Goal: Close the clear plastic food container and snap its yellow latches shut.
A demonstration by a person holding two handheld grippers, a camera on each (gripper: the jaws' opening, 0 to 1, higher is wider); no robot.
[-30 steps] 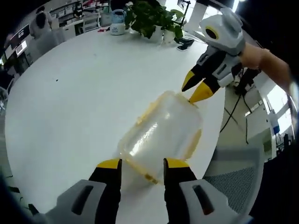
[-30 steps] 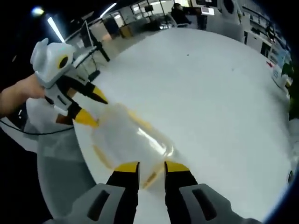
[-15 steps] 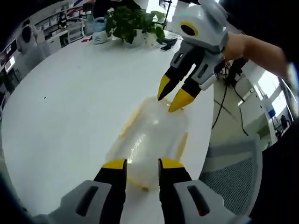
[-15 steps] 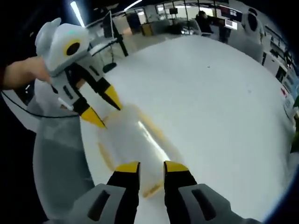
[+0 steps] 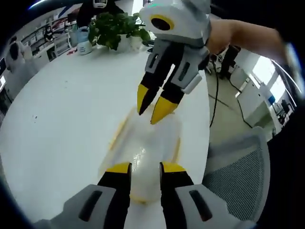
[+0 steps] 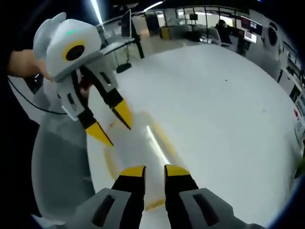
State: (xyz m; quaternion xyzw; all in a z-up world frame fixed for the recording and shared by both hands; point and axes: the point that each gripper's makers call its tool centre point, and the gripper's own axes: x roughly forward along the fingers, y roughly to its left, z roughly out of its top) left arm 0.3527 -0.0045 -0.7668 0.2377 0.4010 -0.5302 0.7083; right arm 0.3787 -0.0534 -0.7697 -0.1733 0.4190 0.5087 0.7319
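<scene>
Round white table (image 5: pixel 57 119), clear plastic container (image 5: pixel 145 152) near its edge, potted plant (image 5: pixel 112 31) and jug (image 5: pixel 85 42) at far side

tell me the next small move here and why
Probably lower both grippers onto the container ends to press the latches. The right gripper hovers at its far end, the left gripper at the near end, jaws slightly apart, and a yellow latch sits beside the tips.

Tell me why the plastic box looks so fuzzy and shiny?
In the left gripper view the clear container is smeared by blur, with a bright patch of glare in its middle. In the right gripper view a streak of ceiling light runs along it, and the white table bends round from the fisheye lens.
</scene>
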